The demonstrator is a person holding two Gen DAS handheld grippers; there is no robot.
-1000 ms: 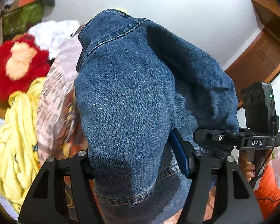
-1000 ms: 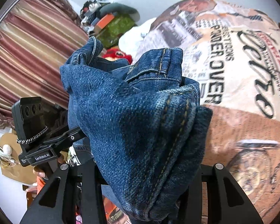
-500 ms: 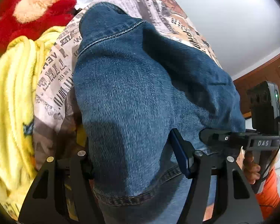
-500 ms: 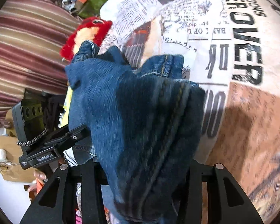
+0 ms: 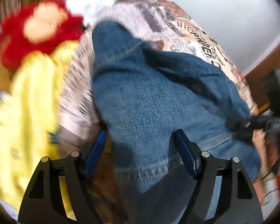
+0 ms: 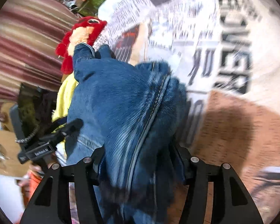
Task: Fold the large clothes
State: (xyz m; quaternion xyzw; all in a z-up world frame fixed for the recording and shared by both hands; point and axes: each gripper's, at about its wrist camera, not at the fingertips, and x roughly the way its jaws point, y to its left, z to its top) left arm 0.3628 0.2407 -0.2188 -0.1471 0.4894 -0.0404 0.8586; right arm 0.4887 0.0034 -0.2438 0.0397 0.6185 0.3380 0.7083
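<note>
- left gripper (image 5: 140, 147): jaws opening. Left blue pad (image 5: 95, 155) stands clear of the denim with a gap showing; right pad sits at the fabric edge. The jeans (image 5: 158, 97) still lie between the fingers, not pinched.
- right gripper (image 6: 138, 160): jaws opening. A thick bunch of the jeans (image 6: 125, 100) fills the space between the fingers; pads are hidden by the cloth, so I can't tell if they still press it.
- jeans location, left view: fill the centre, running from 6 o'clock up to about 11 o'clock, lying on a newsprint-pattern bedspread (image 5: 186, 37). A stitched hem crosses low, just above the fingers.
- jeans location, right view: centre of frame, an orange-stitched seam running from 6 toward 1 o'clock; bedspread (image 6: 224, 46) with big black letters spreads from 12 to 4 o'clock.
- yellow blanket (image 5: 28, 102) at 9 o'clock in the left view, just beside the jeans; same yellow blanket (image 6: 65, 95) peeks out at 9 o'clock in the right view.
- red plush toy (image 5: 39, 29) at 10 o'clock in the left view; in the right view the toy (image 6: 80, 37) sits at 11 o'clock, touching the far end of the jeans.
- striped curtain (image 6: 24, 43) at 10 o'clock, right view.
- both frames motion-blurred; fine detail unreliable.
</note>
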